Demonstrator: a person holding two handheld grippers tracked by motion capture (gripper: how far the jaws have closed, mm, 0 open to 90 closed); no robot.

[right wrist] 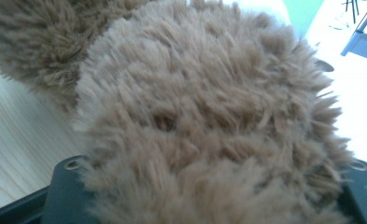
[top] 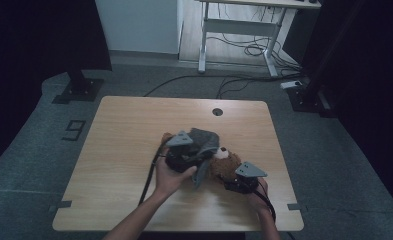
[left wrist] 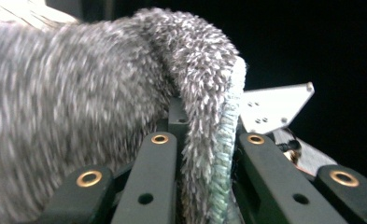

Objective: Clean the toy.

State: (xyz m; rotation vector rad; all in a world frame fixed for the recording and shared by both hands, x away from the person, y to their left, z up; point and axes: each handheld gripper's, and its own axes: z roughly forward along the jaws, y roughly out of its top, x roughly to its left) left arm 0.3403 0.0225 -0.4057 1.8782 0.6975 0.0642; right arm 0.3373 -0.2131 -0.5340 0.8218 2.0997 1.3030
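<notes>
A brown teddy bear point(top: 223, 162) lies on the wooden table point(top: 134, 125), right of centre near the front. A grey fuzzy cloth point(top: 206, 140) is draped over its upper part. My left gripper point(top: 196, 159) is shut on that cloth. In the left gripper view the cloth point(left wrist: 78, 93) folds down between the black jaws of the left gripper point(left wrist: 204, 140), its pale hem pinched there. My right gripper point(top: 232, 180) sits at the bear's near right side. In the right gripper view the bear's brown plush point(right wrist: 195, 116) bulges between and over both jaws of the right gripper point(right wrist: 214, 186), hiding their tips.
A round cable hole point(top: 217, 111) sits near the table's far edge. Bare wood stretches to the left and behind the bear. Beyond the table are a white desk frame point(top: 244, 30) with floor cables and a dark stand base point(top: 79, 90) at the left.
</notes>
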